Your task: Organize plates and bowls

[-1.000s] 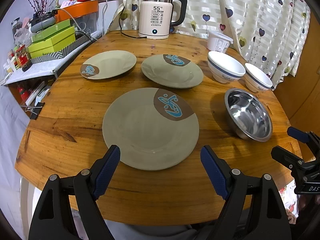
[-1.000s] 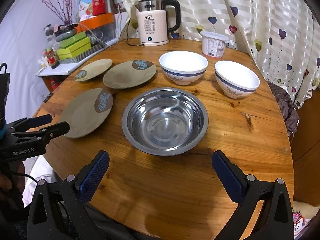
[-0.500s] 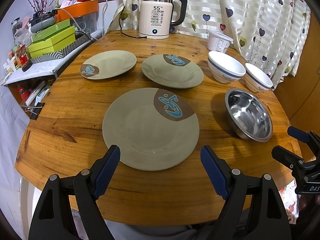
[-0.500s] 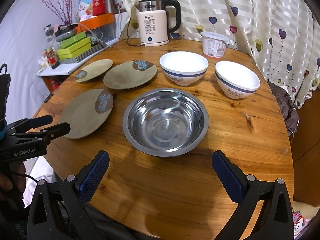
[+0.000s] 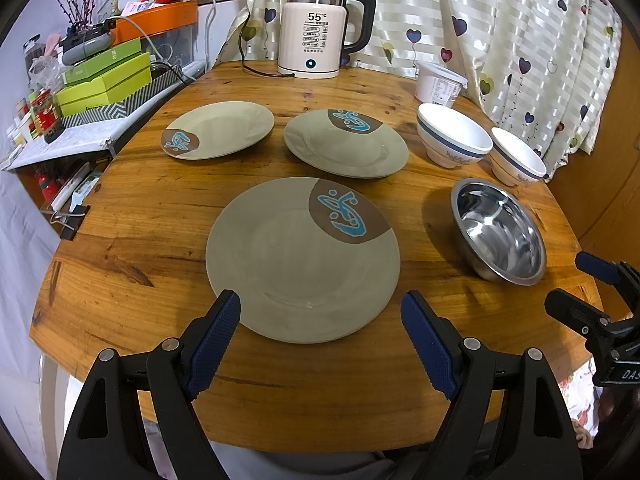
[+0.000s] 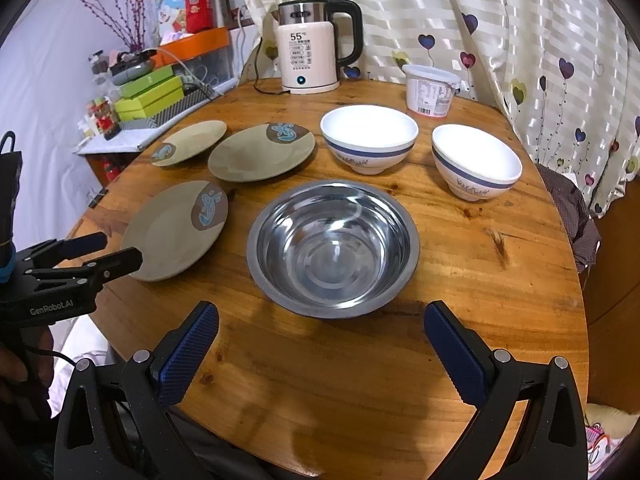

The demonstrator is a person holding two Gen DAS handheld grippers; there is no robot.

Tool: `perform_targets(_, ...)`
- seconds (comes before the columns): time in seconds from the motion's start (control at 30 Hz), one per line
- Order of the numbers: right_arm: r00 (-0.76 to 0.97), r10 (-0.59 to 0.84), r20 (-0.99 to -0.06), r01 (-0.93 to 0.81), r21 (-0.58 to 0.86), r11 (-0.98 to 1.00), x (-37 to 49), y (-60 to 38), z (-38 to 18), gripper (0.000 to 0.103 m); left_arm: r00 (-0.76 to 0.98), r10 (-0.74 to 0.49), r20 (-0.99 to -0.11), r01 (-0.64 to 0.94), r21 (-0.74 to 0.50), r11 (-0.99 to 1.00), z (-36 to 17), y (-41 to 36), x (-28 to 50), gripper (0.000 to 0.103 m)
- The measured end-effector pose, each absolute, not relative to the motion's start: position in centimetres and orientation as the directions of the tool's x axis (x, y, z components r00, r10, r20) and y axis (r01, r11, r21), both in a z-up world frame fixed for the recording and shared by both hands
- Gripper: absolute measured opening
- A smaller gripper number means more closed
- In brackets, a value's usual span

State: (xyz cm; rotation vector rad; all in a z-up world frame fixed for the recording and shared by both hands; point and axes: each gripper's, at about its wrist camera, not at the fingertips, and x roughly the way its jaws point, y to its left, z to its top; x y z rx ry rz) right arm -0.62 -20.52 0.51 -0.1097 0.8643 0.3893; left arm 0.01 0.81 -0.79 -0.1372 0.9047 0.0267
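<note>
1. While the left gripper (image 5: 320,316) hangs wide open and empty at the near table edge, the near plate (image 5: 302,258) lies flat dead ahead, its near rim between the two blue pads (image 5: 214,338), not touched.
   - Handling guess: looks like a stiff, glazed, fairly light plate; slick and chip-prone. Only the thin rim offers a hold, so pinch the near rim.
   - No long axis, it is round; the brown-and-blue patch points away and to the right of the gripper.
   - Beyond it: middle plate (image 5: 346,144) straight ahead, far plate (image 5: 218,130) ahead-left with its patch at the near-left rim.
   - Far right of this gripper: steel bowl (image 5: 498,232), mouth up, and the right gripper (image 5: 592,288) just past it.

2. Right wrist view: right gripper (image 6: 320,344) is also spread wide, holding nothing, above the wooden table (image 6: 460,280).
   - Steel bowl (image 6: 332,248) sits directly ahead, just beyond the pads, apart from them. Likely light, rigid, very slippery; grip the rolled rim, not the curved wall.
   - Round, opening up, no heading.
   - Two white bowls with blue bands: one (image 6: 370,138) ahead past the steel bowl, one (image 6: 476,162) ahead-right. Look ceramic or melamine, cannot tell; treat as fragile, hold at the rim.
   - Plates lie ahead-left; the left gripper (image 6: 108,250) sits far left beside the near plate (image 6: 176,230).
   - Kettle (image 6: 312,48) and plastic tub (image 6: 430,90) stand at the far edge, well apart.
</note>
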Motion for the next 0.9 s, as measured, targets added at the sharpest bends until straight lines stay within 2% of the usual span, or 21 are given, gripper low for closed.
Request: perform_targets(0.9,0.585,0.348,-0.733,-0.451,0.064,0.890,1.7,-17.6,2.4,0.103,0.635,-0.054,-0.771,-0.119,-0.167,0.979,-0.3,3.6,1.5,0.083)
